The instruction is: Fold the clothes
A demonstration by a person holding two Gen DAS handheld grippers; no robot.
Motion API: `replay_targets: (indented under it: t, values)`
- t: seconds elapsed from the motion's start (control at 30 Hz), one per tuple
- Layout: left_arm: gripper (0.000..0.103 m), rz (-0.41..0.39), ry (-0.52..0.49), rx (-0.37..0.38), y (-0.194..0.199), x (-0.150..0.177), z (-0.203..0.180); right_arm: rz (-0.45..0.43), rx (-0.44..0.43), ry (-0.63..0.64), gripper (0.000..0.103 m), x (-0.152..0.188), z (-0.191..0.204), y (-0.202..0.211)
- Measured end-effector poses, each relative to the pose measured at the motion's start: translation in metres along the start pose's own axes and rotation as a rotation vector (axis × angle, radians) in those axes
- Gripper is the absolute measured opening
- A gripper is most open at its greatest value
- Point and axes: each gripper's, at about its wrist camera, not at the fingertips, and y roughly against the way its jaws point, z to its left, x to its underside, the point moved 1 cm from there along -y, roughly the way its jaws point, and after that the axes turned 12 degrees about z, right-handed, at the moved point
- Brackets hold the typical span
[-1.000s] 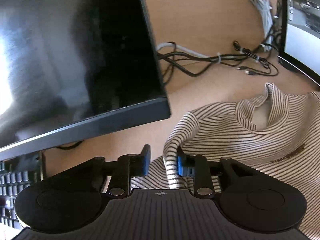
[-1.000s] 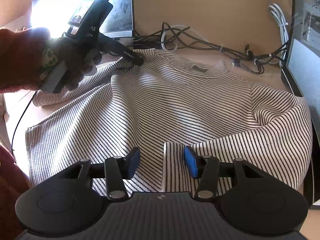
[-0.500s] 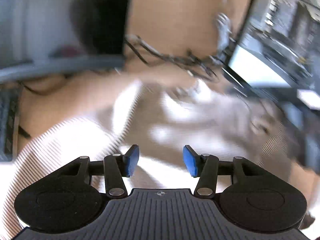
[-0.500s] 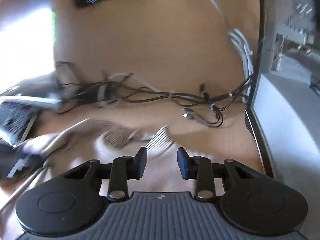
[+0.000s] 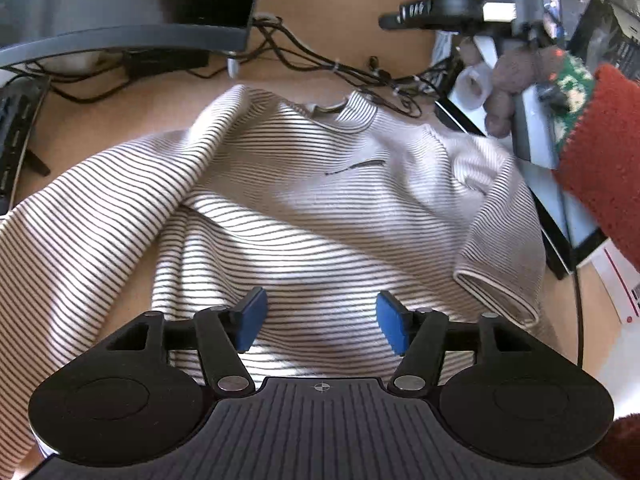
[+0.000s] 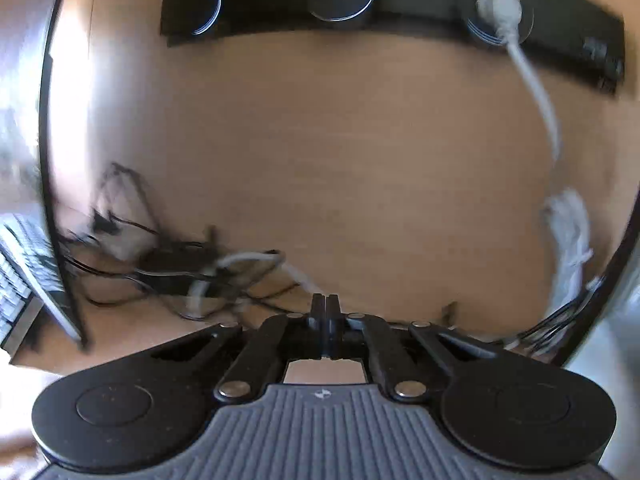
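Note:
A cream shirt with thin dark stripes lies spread on the wooden desk, collar toward the back, one short sleeve at the right. My left gripper is open and empty just above the shirt's lower middle. My right gripper is shut with nothing visible between its pads. It is raised and faces the back wall. It also shows in the left wrist view, held up at the upper right in a hand with a red sleeve. The shirt is out of the right wrist view.
A monitor stands at the back left with a keyboard beside it. Tangled cables run behind the collar. A second screen stands at the right. A power strip with a white cord is on the wall.
My left gripper let go of the shirt's shoulder, opened and drew back over the lower middle. My right gripper closed, lifted off the shirt and swung up toward the back wall.

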Motion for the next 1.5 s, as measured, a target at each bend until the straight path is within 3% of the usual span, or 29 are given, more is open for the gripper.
replay_targets:
  t: [0.07,0.17,0.27,0.33,0.43,0.5,0.6,0.7,0.77,0.93,1.07,1.17,1.33,1.43,1.5]
  values:
    - [0.066,-0.014,0.014,-0.013,0.004,-0.002,0.004,0.062,0.044,-0.003,0.001,0.014,-0.005,-0.005]
    - [0.067,-0.081,-0.012,-0.1,0.013,-0.011,0.012,0.117,-0.048,-0.065,0.003,0.048,-0.007,0.009]
    - [0.07,-0.141,-0.081,-0.267,0.015,-0.027,0.022,0.158,-0.132,-0.111,0.018,0.089,0.004,0.041]
    - [0.068,-0.136,-0.145,-0.337,0.006,-0.039,0.031,0.178,-0.16,-0.114,0.034,0.113,0.016,0.065]
    - [0.044,-0.114,-0.208,-0.443,-0.008,-0.059,0.048,0.202,-0.145,-0.067,0.048,0.14,0.038,0.101]
    - [0.042,-0.147,-0.132,-0.521,-0.002,-0.07,0.063,0.219,-0.114,-0.003,0.052,0.154,0.055,0.12]
    - [0.05,-0.167,0.012,-0.467,0.016,-0.083,0.091,0.241,-0.037,0.097,0.058,0.174,0.074,0.141]
    - [0.058,-0.189,0.012,-0.413,0.033,-0.077,0.089,0.267,0.044,0.159,0.059,0.188,0.087,0.146]
    - [0.069,-0.192,0.013,-0.333,0.043,-0.065,0.081,0.283,0.086,0.17,0.059,0.195,0.093,0.143]
    - [0.083,-0.13,-0.026,-0.017,0.043,-0.029,0.049,0.31,0.102,0.047,0.059,0.2,0.094,0.124]
    - [0.082,-0.067,-0.15,0.059,0.008,-0.012,0.021,0.301,0.053,-0.132,0.059,0.198,0.075,0.115]
    - [0.081,-0.023,-0.143,0.079,-0.013,-0.003,0.021,0.296,0.051,-0.139,0.059,0.2,0.074,0.114]
    - [0.079,0.006,-0.175,0.08,0.0,0.025,0.019,0.328,0.081,-0.087,0.025,0.2,0.083,0.125]
    - [0.079,0.063,-0.174,0.15,0.009,0.04,0.015,0.361,0.102,-0.086,0.013,0.203,0.075,0.132]
    - [0.08,0.082,-0.157,0.185,0.014,0.038,0.015,0.372,0.101,-0.149,0.011,0.2,0.059,0.139]
